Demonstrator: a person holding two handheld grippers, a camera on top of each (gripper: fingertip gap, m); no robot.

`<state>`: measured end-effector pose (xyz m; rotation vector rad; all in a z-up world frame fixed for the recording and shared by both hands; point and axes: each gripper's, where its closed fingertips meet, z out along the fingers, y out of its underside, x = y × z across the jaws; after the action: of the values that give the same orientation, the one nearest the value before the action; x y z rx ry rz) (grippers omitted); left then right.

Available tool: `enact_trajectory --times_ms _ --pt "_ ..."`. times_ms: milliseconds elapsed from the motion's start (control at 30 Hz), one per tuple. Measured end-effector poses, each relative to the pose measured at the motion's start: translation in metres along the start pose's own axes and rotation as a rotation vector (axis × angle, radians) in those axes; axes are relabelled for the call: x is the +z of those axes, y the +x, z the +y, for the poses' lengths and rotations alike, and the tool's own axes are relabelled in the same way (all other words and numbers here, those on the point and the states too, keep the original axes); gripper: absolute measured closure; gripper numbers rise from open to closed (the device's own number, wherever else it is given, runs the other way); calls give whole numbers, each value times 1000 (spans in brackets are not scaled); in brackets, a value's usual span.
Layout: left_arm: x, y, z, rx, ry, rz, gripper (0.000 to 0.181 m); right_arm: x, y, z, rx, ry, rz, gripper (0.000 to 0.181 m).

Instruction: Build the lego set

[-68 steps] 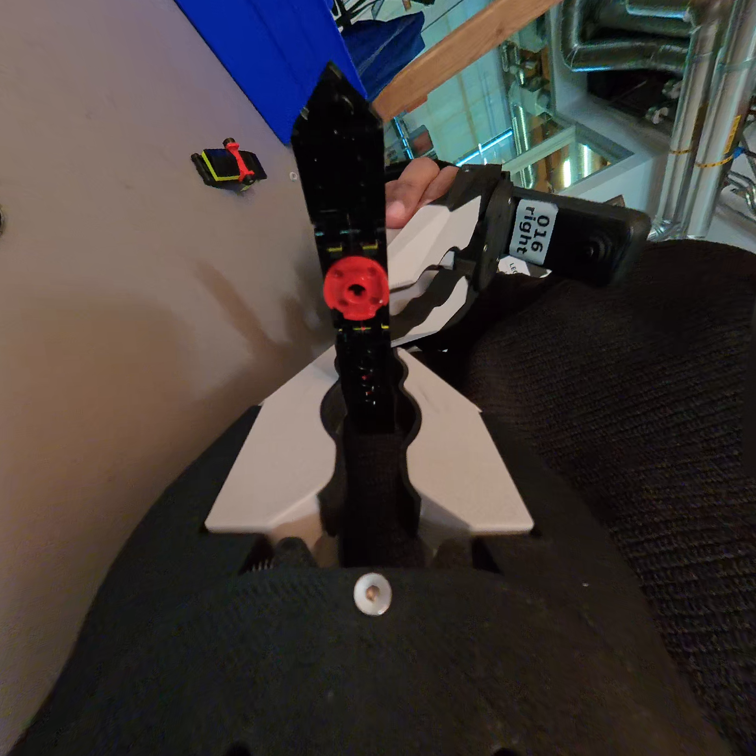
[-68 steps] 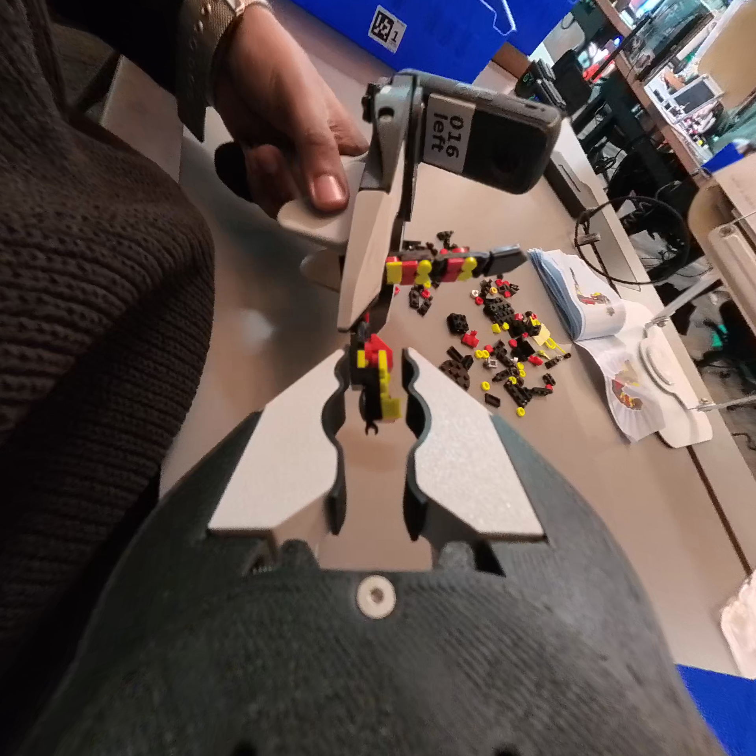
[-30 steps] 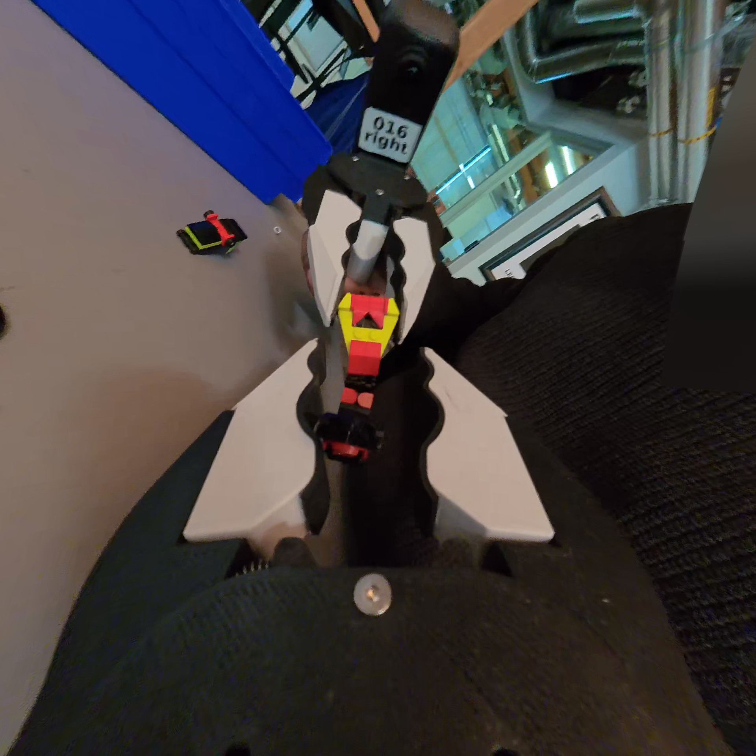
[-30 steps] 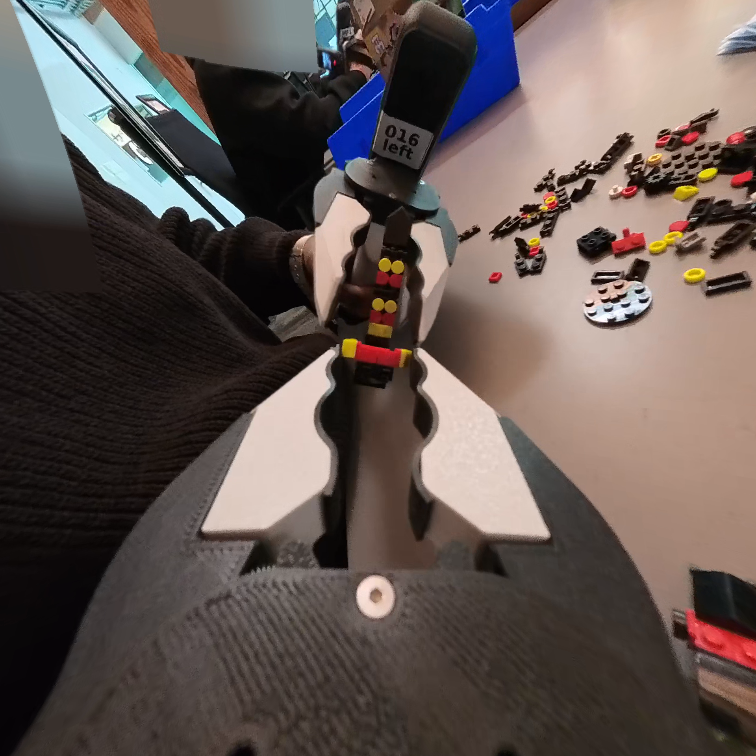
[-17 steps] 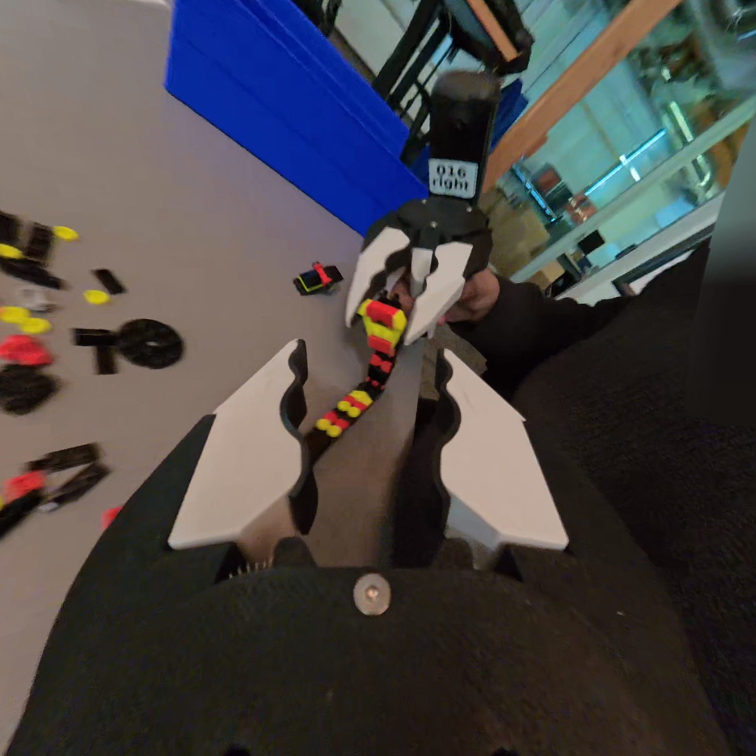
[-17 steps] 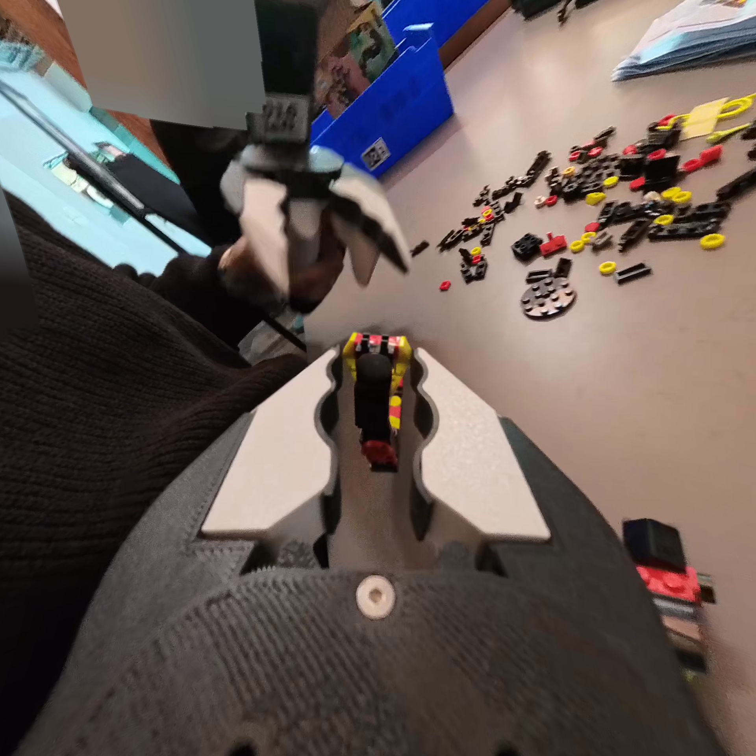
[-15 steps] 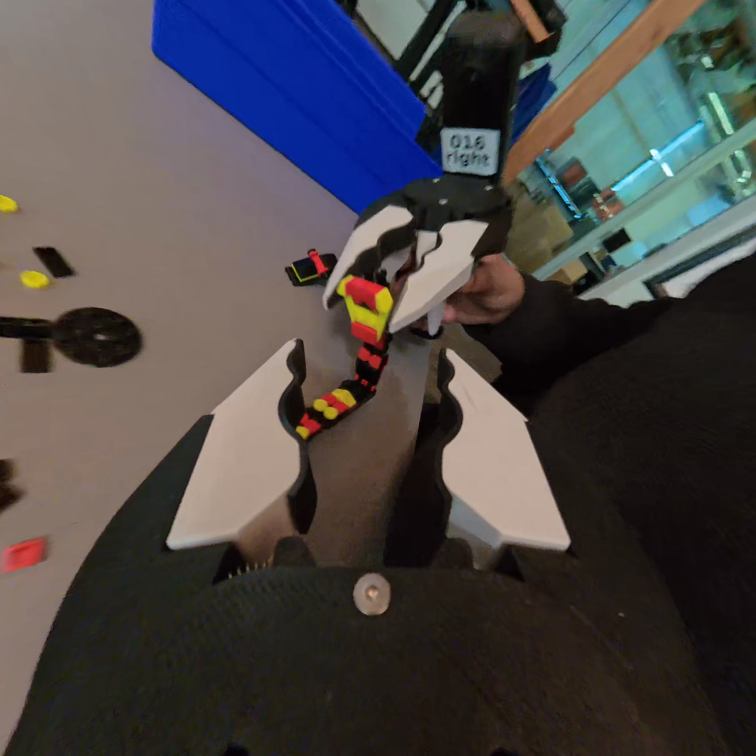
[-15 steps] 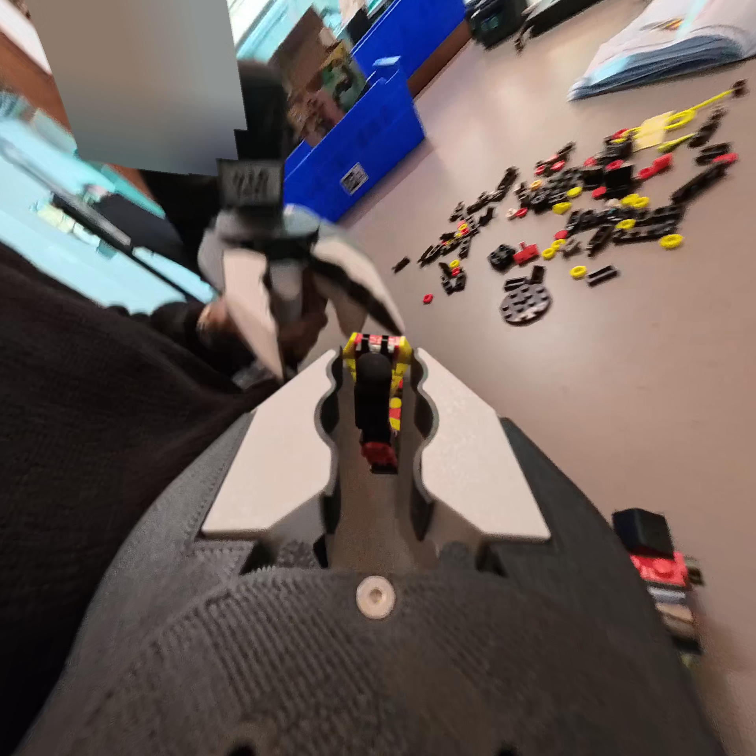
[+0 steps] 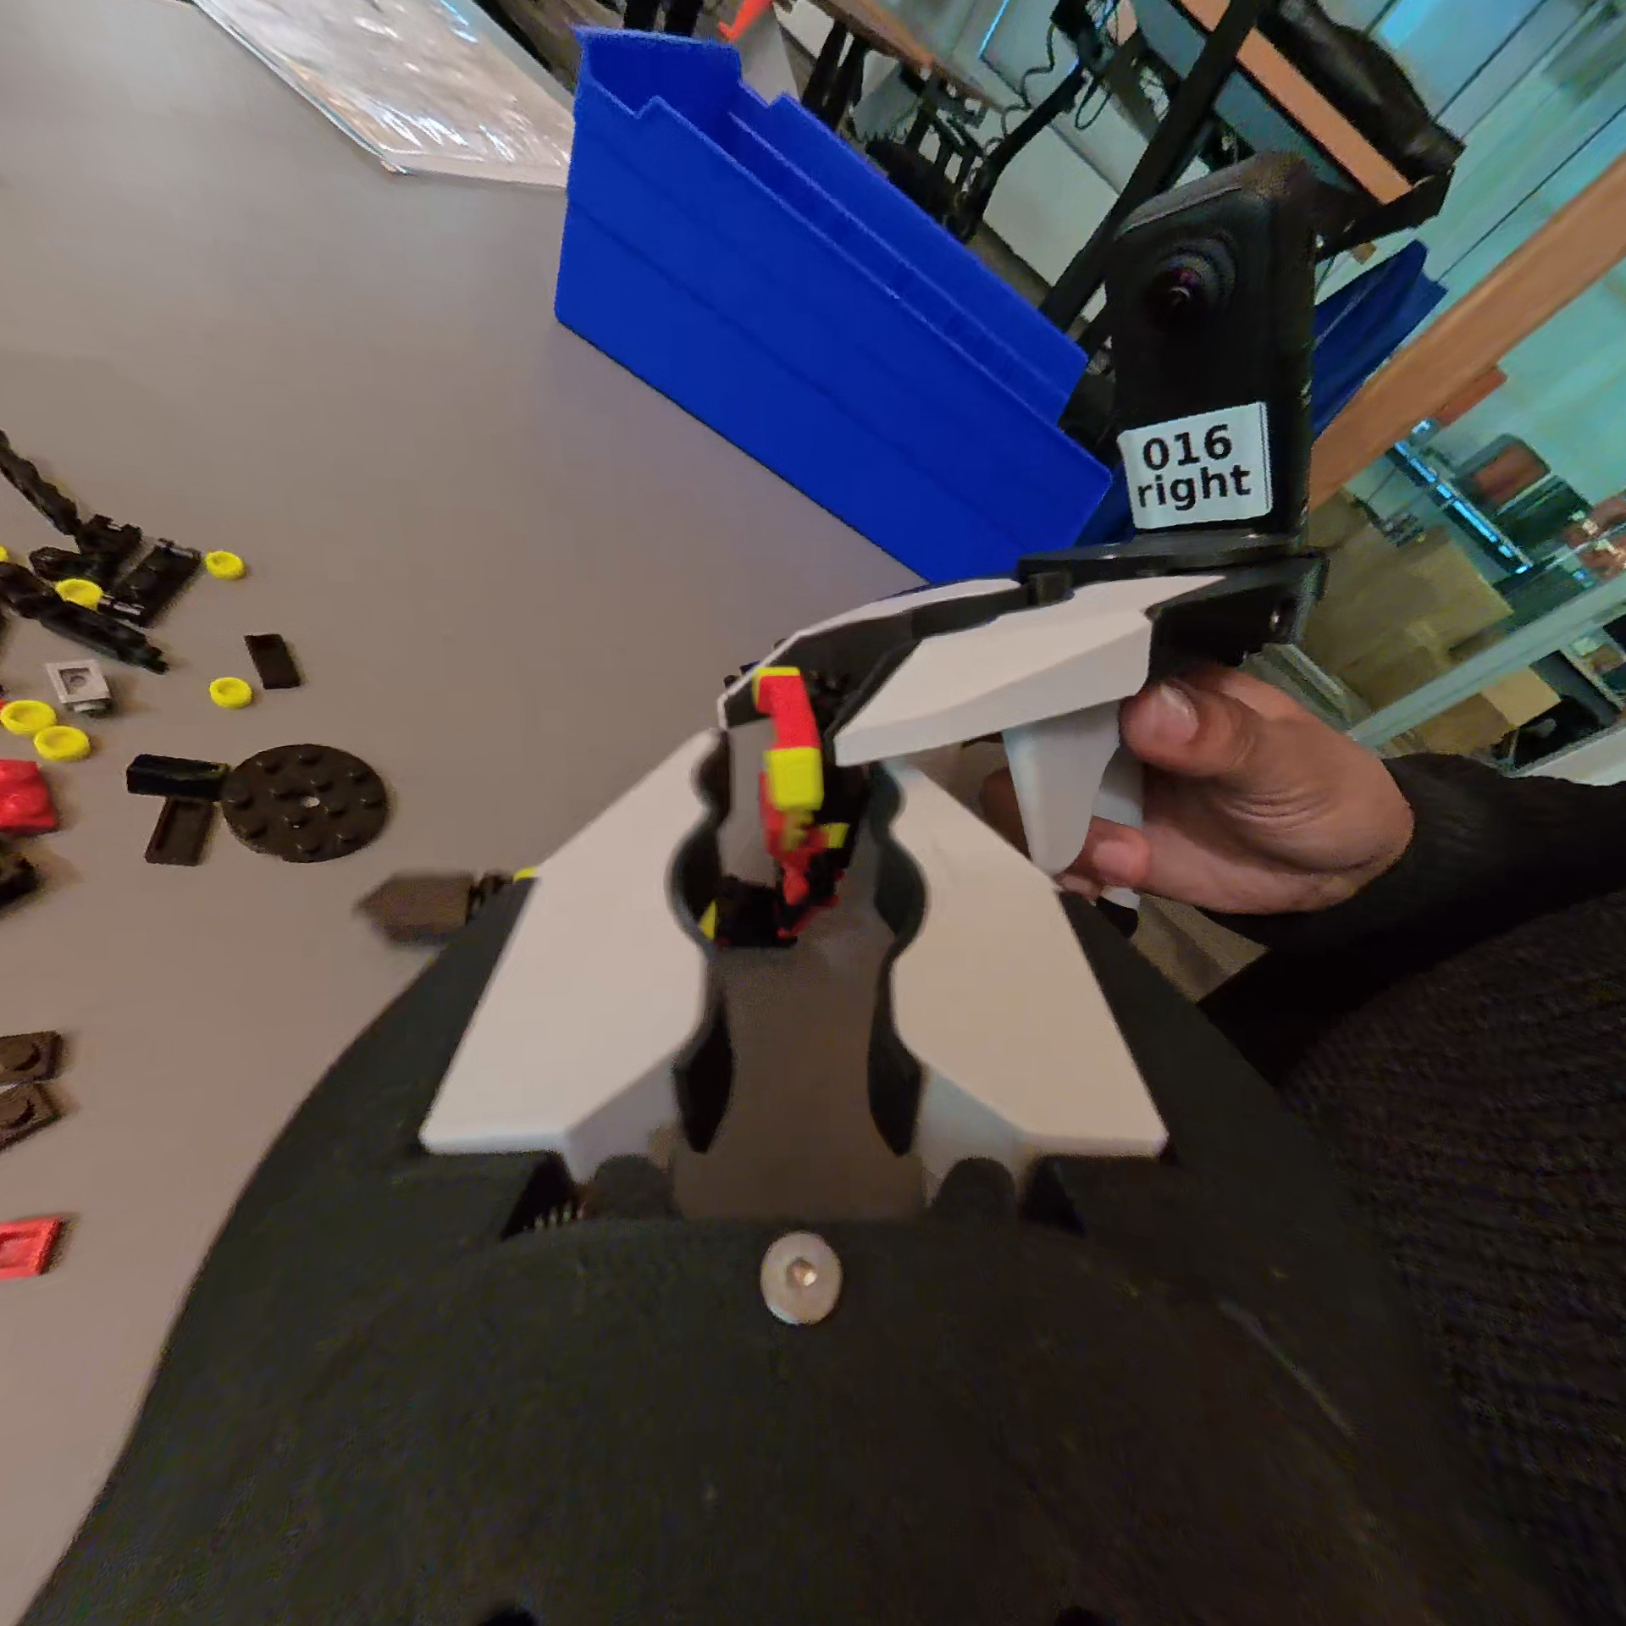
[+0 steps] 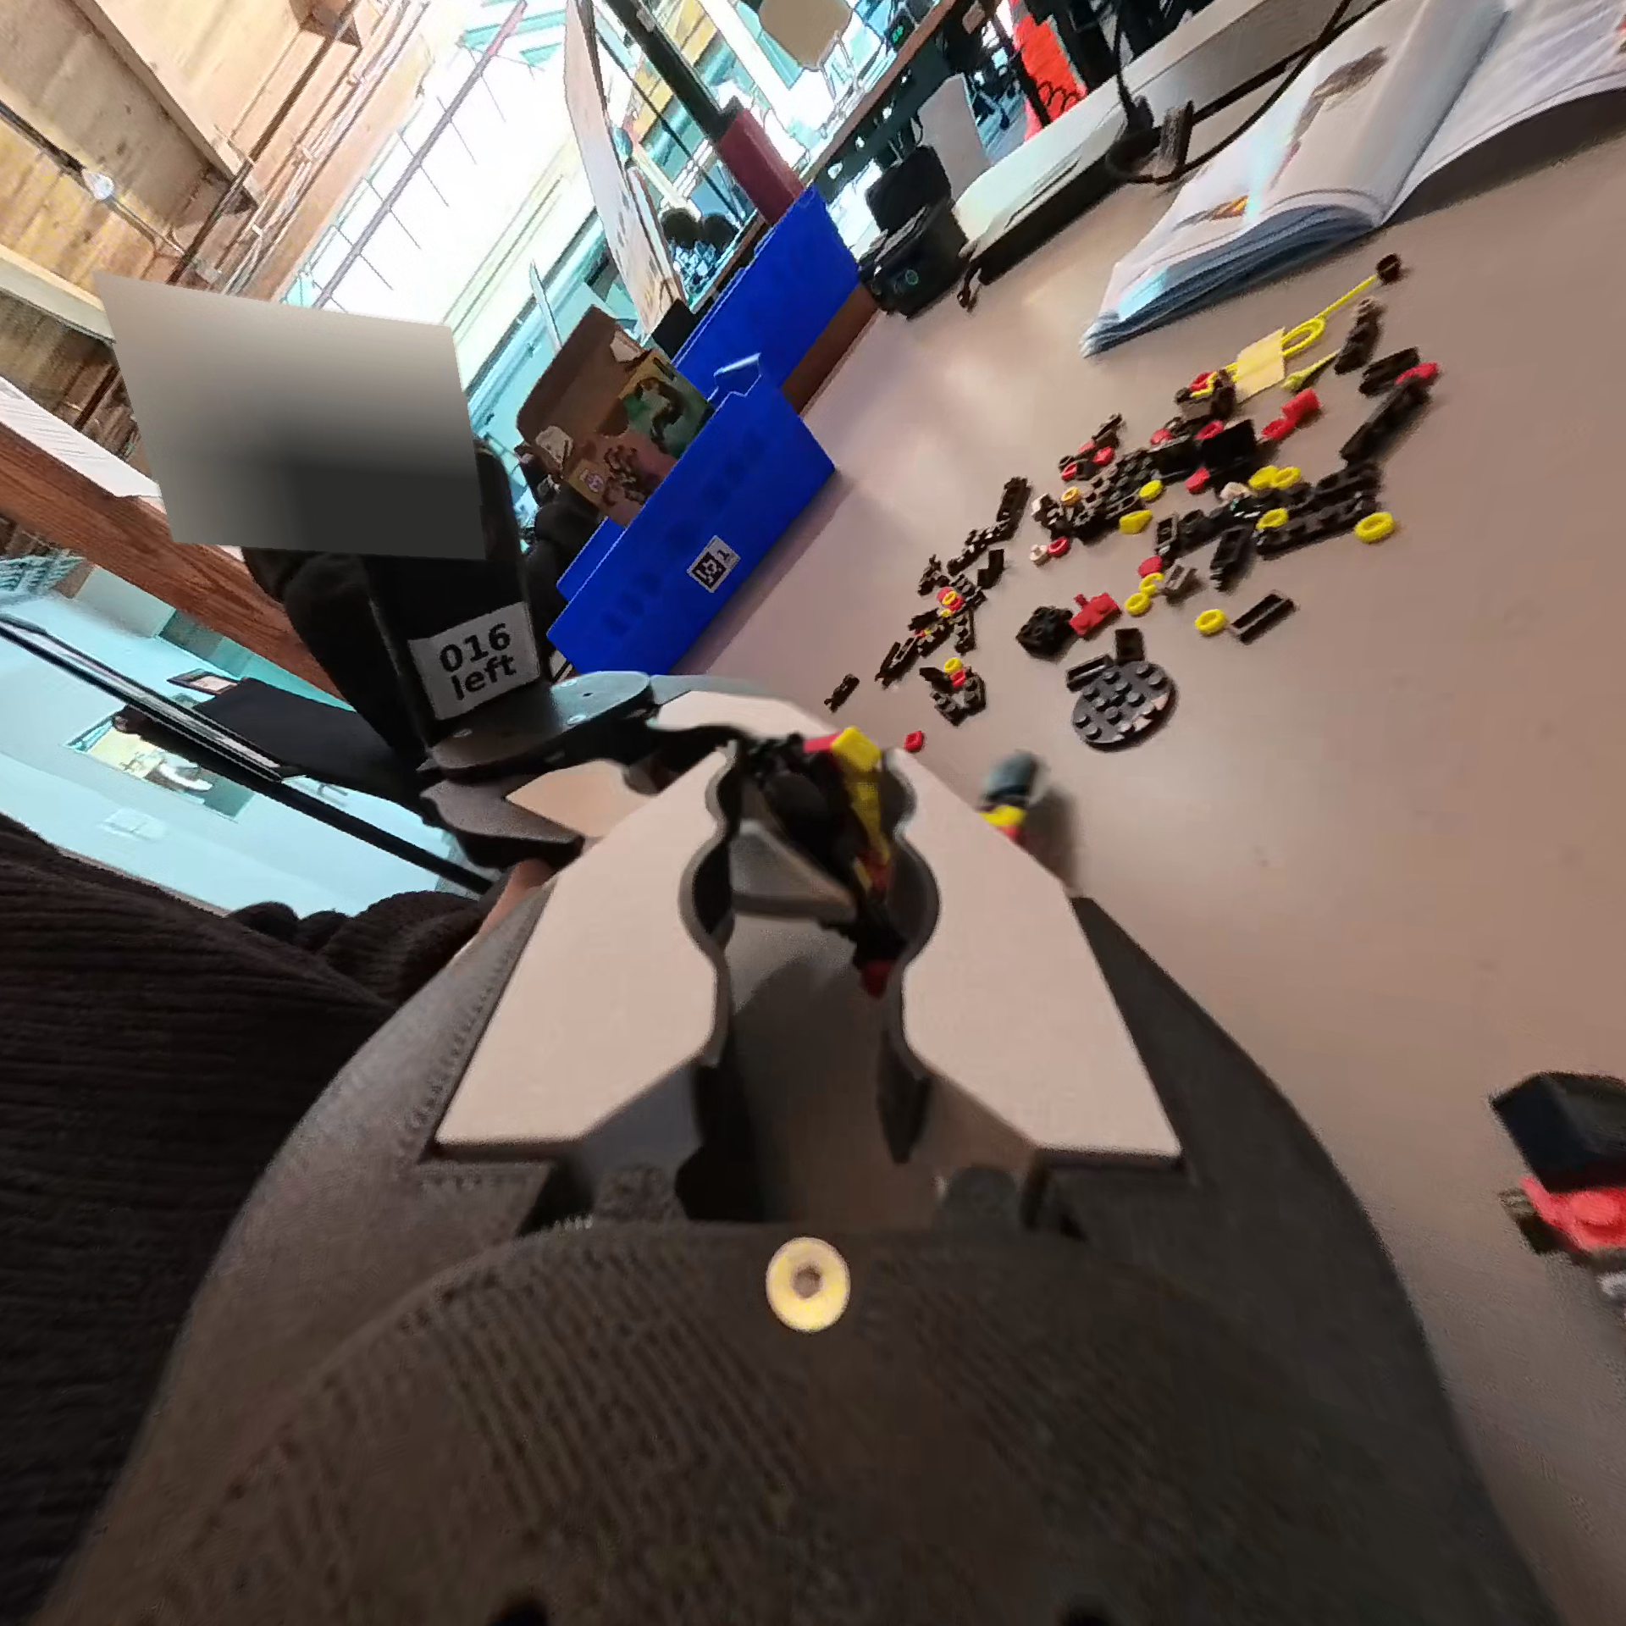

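The left gripper [image 9: 796,823] and right gripper [image 10: 805,814] meet tip to tip above the table [image 9: 369,369], with the red, yellow and black lego assembly [image 9: 792,792] between both pairs of fingers. In the right wrist view the assembly [image 10: 858,831] lies against the right-hand finger, with a clear gap on the other side, so I cannot tell whether those jaws pinch it. In the left wrist view the piece sits at the tips with gaps to either side, its lower end lost in shadow; that grip is also uncertain. A hand [image 9: 1232,818] holds the right gripper's trigger. Just past the fingers a small blurred piece [image 10: 1012,792] lies on the table, hard to identify. Farther off are a round black plate [image 10: 1119,695] and scattered loose bricks [image 10: 1232,493], then a blue bin [image 10: 704,545] and an open booklet [image 10: 1320,194], cut off at the edge.
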<state>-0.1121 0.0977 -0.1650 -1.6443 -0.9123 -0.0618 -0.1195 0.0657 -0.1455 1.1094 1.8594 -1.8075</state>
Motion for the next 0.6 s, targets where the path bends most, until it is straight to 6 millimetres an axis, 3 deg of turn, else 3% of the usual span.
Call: enact_trajectory --times_ms 33,233,300,400,500,600 --pt "-1 0 -1 -6 5 7 163 -1 1 -1 -8 -2 3 150" --pt "-2 -3 3 -9 -13 11 163 -25 6 -22 -99 26 5 143" --pt "-2 -5 3 24 -23 -5 163 -40 19 -26 -189 -18 92 143" --pt "-9 -12 -5 93 -37 -56 164 -72 55 -25 -359 -127 360 141" --pt "-22 -30 -18 192 -58 -169 164 -98 85 -10 -472 -279 576 141" --pt "-29 -47 -17 333 -175 -290 163 -97 98 12 -498 -401 612 139"
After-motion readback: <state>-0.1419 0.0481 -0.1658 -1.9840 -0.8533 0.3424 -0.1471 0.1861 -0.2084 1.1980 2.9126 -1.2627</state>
